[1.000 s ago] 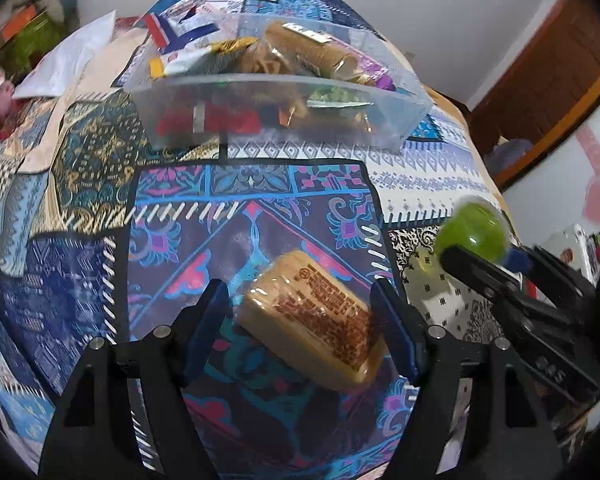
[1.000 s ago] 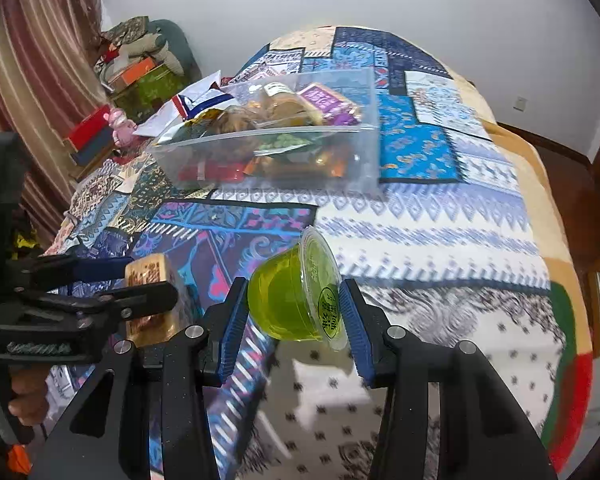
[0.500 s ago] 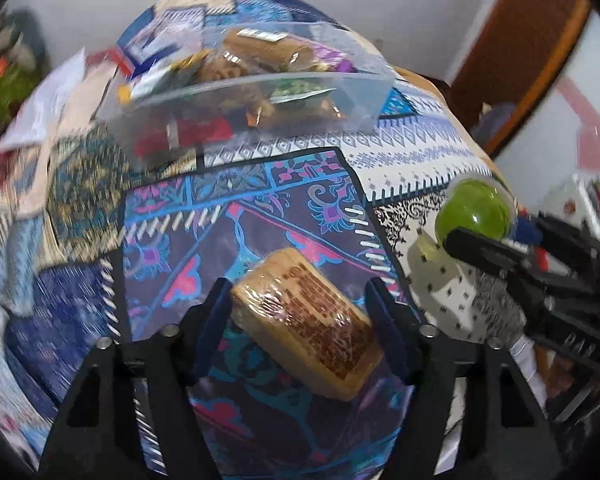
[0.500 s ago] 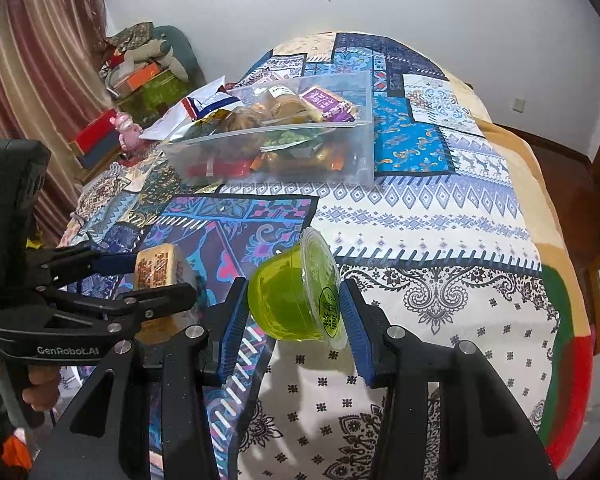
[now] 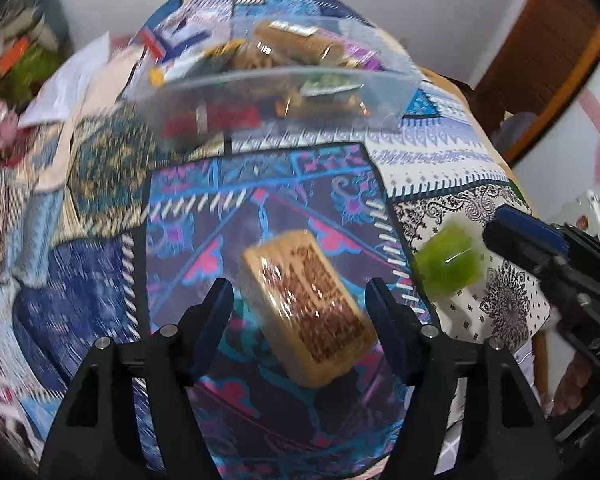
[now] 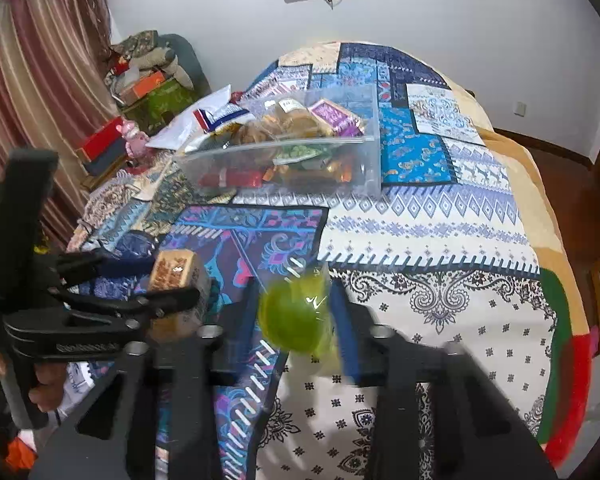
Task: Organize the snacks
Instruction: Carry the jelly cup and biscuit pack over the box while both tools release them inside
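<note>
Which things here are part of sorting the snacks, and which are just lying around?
Part of the job: wrapped cake in the left gripper; green jelly cup in the right gripper; clear snack bin.

Lying about: white bag; red box; patchwork quilt.

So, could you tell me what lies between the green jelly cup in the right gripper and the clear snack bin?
Only the patterned bedspread; no item sits between the green jelly cup and the clear snack bin, as the right wrist view shows.
</note>
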Demonstrator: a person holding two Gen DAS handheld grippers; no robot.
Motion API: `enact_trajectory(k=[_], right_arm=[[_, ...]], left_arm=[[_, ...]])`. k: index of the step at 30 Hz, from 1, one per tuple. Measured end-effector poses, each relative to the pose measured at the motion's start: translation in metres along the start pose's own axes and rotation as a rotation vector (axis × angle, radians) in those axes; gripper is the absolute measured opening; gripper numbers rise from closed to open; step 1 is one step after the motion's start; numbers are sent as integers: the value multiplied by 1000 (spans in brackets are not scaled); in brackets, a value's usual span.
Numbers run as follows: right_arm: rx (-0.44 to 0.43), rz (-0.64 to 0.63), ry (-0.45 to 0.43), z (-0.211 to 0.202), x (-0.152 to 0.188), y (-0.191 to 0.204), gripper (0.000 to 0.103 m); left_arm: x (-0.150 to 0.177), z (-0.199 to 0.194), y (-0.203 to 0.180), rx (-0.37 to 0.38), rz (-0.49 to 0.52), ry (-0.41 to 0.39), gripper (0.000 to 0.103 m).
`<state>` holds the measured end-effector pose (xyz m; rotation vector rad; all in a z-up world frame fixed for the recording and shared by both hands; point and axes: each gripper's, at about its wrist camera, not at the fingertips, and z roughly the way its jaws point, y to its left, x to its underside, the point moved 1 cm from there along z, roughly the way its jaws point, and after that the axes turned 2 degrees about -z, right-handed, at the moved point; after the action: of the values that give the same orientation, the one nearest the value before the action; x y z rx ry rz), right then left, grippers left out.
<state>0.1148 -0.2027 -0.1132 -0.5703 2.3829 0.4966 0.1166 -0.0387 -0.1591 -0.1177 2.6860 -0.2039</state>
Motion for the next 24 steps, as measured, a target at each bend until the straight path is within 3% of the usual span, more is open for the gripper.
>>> enact_trajectory(k=[4,10,12,14,16,24], right_arm=[[-9,-7,-3,-3,-3,1,24],[-7,-1,46,10,7,-1,25],[-11,11,67,15,11,-2,35],[-3,21,85,21,16,-4,52],[0,25,95,26,20,-5,52],[6,5,130,47,28,4,55]], left_arm=[[6,6,-1,8,-23,-2,67],[9,7,-4,17,15,-16,55],[10,4,-4,13,53,-27,51],[11,0,-4,10,98,-43,46],[12,-2,-2,0,124,-53,42],[8,9,-2,-18,109,-48,41]])
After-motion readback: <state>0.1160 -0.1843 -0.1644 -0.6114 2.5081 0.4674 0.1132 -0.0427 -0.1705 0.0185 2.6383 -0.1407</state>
